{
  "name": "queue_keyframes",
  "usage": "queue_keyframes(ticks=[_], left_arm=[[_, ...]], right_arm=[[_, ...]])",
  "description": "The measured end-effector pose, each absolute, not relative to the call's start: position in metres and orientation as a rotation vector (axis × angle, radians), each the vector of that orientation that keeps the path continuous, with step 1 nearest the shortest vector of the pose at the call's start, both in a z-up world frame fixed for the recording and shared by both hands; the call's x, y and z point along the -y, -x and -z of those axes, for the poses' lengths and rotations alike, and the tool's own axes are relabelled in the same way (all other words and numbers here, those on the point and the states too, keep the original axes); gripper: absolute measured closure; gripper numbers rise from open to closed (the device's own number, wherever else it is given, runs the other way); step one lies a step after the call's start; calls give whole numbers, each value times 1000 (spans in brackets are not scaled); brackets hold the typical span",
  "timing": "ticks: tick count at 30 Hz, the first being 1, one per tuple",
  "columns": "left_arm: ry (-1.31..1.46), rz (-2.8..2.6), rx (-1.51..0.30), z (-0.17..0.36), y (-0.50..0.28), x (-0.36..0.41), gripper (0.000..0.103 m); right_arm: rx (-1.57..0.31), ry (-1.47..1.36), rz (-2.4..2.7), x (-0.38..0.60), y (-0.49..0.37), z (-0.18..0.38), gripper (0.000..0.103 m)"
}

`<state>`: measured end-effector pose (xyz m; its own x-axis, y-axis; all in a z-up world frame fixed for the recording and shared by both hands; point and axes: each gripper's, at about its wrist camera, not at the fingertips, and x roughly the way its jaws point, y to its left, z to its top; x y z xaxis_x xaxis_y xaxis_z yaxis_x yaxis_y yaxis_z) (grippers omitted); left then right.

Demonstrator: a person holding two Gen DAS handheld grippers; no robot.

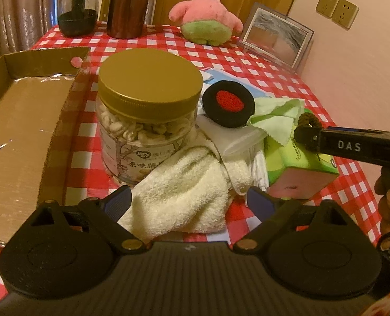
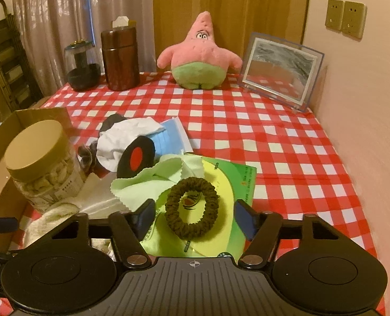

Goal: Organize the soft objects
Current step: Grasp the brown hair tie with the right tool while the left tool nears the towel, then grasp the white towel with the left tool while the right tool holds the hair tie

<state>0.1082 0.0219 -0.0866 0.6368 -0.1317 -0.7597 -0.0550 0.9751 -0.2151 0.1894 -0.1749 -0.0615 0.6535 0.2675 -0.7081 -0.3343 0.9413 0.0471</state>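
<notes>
1. Clutter lay heaped on the red-and-white checked tablecloth (image 2: pixel 247 131): a cream towel (image 1: pixel 184 194), a white cloth (image 2: pixel 121 139), a pale green cloth (image 2: pixel 147 181), a blue face mask (image 2: pixel 171 137) and a black round pad with a red centre (image 1: pixel 229 105).
2. The left gripper (image 1: pixel 188 197) stood with its jaws wide apart on either side of the cream towel, the pads not pressing on it.
3. The right gripper (image 2: pixel 195 217) hung over a brown hair scrunchie (image 2: pixel 192 208), which lay flat on a green and yellow tissue pack (image 2: pixel 229 184). The scrunchie sat between the two fingers, with a gap on each side; nothing was gripped.
4. From the left wrist camera, the right gripper's dark finger reached in from the right, its tip beside the scrunchie, above the tissue pack.
5. A clear jar with a gold lid (image 1: pixel 150 79) stood upright just behind the towel, touching it.
6. A shallow cardboard tray (image 1: pixel 18 121) sat at the left of the jar, nothing visible on its floor.
7. At the far edge stood a pink star plush (image 2: pixel 200 52), a brown canister (image 2: pixel 121 60), a dark glass vessel (image 2: pixel 81 65) and a framed picture (image 2: pixel 279 71) leaning by the wall.
</notes>
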Motion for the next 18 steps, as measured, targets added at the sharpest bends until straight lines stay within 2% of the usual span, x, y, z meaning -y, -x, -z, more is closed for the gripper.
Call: queue_keyframes(ticks=[4, 9, 13, 18], left_arm=[[233, 53, -878, 91, -110, -20, 10], [237, 57, -878, 94, -114, -17, 11], [210, 57, -871, 96, -115, -13, 12], [175, 47, -873, 104, -117, -8, 16]], right_arm=[[-783, 92, -342, 174, -190, 64, 57], [-777, 85, -345, 174, -188, 63, 65], [-763, 72, -341, 176, -185, 60, 82], [-744, 52, -328, 180, -179, 53, 84]])
